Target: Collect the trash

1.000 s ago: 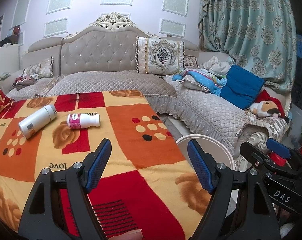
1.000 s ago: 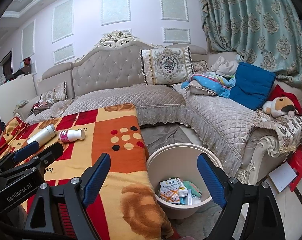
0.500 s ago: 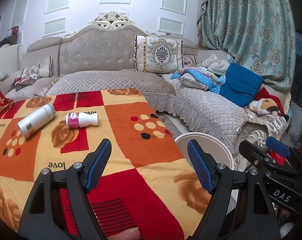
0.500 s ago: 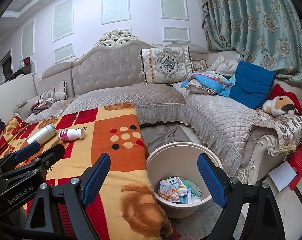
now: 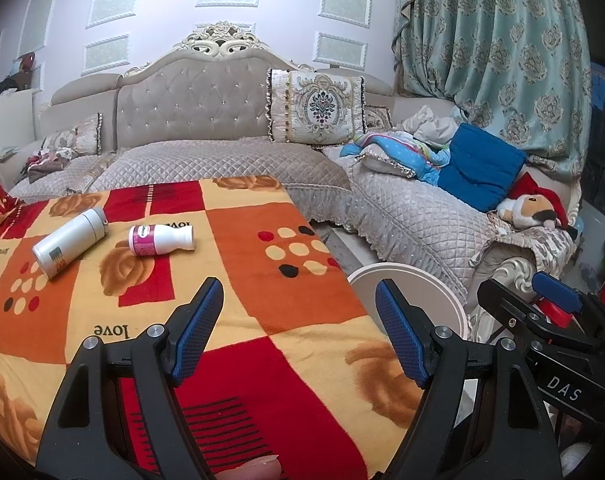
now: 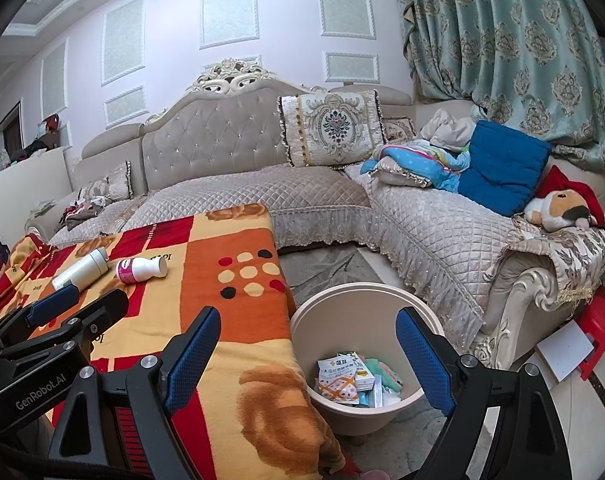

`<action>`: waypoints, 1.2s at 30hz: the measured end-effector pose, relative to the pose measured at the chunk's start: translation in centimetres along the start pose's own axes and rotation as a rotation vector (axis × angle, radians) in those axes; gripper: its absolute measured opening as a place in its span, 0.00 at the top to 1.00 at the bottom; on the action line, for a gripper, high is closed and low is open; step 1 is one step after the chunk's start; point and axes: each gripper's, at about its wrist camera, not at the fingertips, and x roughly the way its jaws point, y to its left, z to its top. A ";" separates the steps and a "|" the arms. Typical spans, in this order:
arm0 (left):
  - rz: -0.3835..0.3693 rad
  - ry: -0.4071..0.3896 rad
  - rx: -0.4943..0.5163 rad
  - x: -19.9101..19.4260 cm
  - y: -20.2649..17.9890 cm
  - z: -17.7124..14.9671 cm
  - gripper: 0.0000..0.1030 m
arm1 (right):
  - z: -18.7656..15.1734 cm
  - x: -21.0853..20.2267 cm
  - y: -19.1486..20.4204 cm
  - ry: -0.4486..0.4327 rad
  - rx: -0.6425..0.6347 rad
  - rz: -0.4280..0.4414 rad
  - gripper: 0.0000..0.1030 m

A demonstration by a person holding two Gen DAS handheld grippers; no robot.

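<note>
On the blanket-covered table (image 5: 262, 280), well ahead of my left tongs (image 5: 298, 324) and right tongs (image 6: 306, 352), both wide apart and empty, lie a pink-label bottle (image 5: 160, 239) and a white bottle (image 5: 68, 243), so I should reach slowly, squeeze one around its middle, then carry it to the bin (image 6: 302, 322).

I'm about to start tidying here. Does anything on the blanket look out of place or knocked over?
Yes. Two bottles lie on their sides on the blanket: a silver one and, just right of it, a white one with a pink label. Nothing looks spilled. The bin stands upright on the floor beside it.
</note>
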 end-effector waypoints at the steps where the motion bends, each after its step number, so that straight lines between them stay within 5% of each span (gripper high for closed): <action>1: 0.000 0.000 0.000 0.0 0.0 0.0 0.24 | 0.0 0.0 0.0 0.001 0.001 0.000 0.15; 36: -0.012 0.029 -0.001 0.7 0.0 -0.4 0.24 | -0.2 0.6 -0.3 0.026 -0.007 -0.004 0.13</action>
